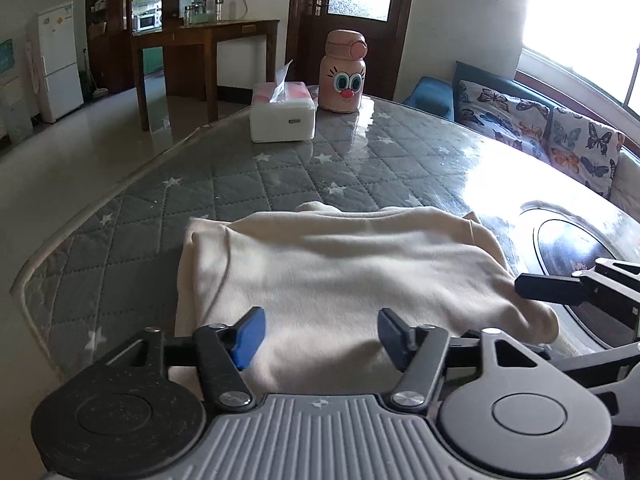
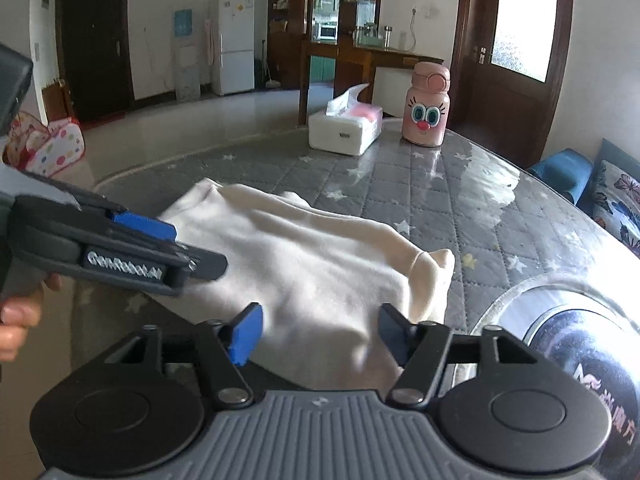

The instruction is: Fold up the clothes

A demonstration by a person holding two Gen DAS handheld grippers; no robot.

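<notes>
I am holding my left hand-held gripper (image 1: pixel 320 334) released, its blue pads (image 1: pixel 249 336) spread wide and grasping nothing. The cream garment (image 1: pixel 340 276) is lying folded on the worktop (image 1: pixel 120 248) straight ahead at twelve o'clock, its near edge running under the gap between the pads, though I cannot tell whether the pads are touching the cloth or hovering just above it. My right hand-held gripper (image 2: pixel 320 334) is likewise released, holding nothing, and the garment is spreading out from it toward eleven o'clock in the right wrist view, with a bunched, rolled end (image 2: pixel 434 276) sitting at about one o'clock.

In the left wrist view, one dark finger (image 1: pixel 552 286) of my right hand-held gripper is poking in at three o'clock, just beside the garment's right end. In the right wrist view, my left hand-held gripper is reaching in from nine o'clock over the garment's left part.

The tissue box (image 1: pixel 283 114) and the pink bottle with a cartoon face (image 1: pixel 343 74) are standing well apart from the garment at twelve o'clock, near the far edge.

The near edge of the garment is hidden behind the gripper bodies in both views. The glossy dark round inset (image 2: pixel 568 344) in the worktop is cut off by the frame, and window glare is washing out the worktop at two o'clock.
</notes>
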